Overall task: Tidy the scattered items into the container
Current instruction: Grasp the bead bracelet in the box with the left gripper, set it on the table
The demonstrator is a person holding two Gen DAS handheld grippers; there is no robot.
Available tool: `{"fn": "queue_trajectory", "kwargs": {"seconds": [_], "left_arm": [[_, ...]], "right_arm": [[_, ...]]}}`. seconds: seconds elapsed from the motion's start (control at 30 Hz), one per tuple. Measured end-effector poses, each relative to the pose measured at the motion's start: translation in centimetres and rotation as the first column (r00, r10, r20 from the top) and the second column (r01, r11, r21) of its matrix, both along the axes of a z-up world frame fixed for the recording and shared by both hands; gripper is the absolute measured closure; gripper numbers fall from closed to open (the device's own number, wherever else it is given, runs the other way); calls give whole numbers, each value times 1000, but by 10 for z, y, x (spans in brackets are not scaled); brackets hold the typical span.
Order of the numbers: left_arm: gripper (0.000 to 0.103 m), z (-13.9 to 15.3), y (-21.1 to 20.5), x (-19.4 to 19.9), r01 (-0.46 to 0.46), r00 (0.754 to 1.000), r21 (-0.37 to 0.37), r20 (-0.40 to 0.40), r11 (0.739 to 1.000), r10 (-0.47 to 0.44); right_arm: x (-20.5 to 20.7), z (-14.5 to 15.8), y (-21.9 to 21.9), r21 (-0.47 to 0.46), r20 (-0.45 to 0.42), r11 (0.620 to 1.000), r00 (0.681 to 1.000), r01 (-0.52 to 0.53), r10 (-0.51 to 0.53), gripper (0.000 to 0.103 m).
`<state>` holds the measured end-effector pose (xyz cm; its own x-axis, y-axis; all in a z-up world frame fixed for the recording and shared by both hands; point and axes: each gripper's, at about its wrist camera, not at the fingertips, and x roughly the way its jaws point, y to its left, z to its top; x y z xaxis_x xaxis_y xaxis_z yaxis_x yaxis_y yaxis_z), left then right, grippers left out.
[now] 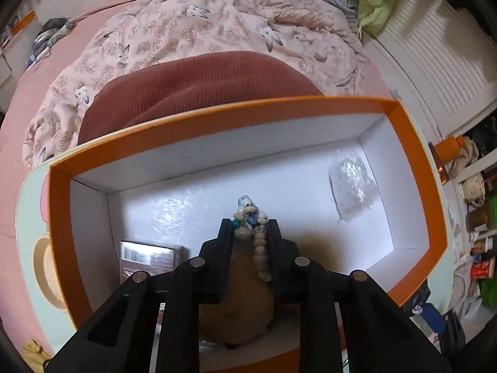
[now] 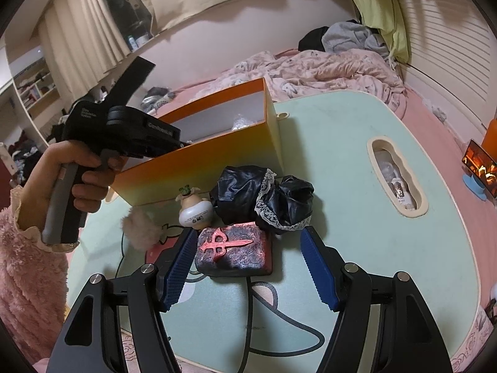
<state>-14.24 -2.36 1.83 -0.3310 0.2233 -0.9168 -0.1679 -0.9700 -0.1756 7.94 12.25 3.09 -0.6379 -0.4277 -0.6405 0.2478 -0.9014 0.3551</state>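
Drop-off step: left gripper fingers clenched on bead bracelet over the orange box, needing release; right gripper fingers released, straddling red-black case for next grasp.

Left gripper hides most of a brown object.

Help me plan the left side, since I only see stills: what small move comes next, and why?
Probably open the left gripper: it grips the bead bracelet over the orange box's white interior, so it should drop inside.
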Motion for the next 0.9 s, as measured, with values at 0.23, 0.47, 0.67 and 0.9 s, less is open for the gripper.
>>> {"fn": "queue_trajectory", "kwargs": {"seconds": [0.23, 0.47, 0.67, 0.9], "left_arm": [[81, 78, -10, 54, 95, 978, 191, -203, 977, -55], [80, 46, -6, 130, 173, 974, 271, -191, 947, -123], [79, 11, -10, 146, 109, 975, 312, -217, 944, -40], [27, 19, -48, 169, 37, 929, 484, -339, 874, 149]], "right_arm": [[-2, 0, 1, 1, -1, 1000, 1000, 0, 0, 34], [-2, 0, 1, 4, 0, 1000, 1000, 0, 0, 34], [-2, 0, 1, 5, 2, 1000, 1000, -1, 1, 34], [-2, 3, 2, 8, -2, 1000, 1000, 1, -1, 34]]}}
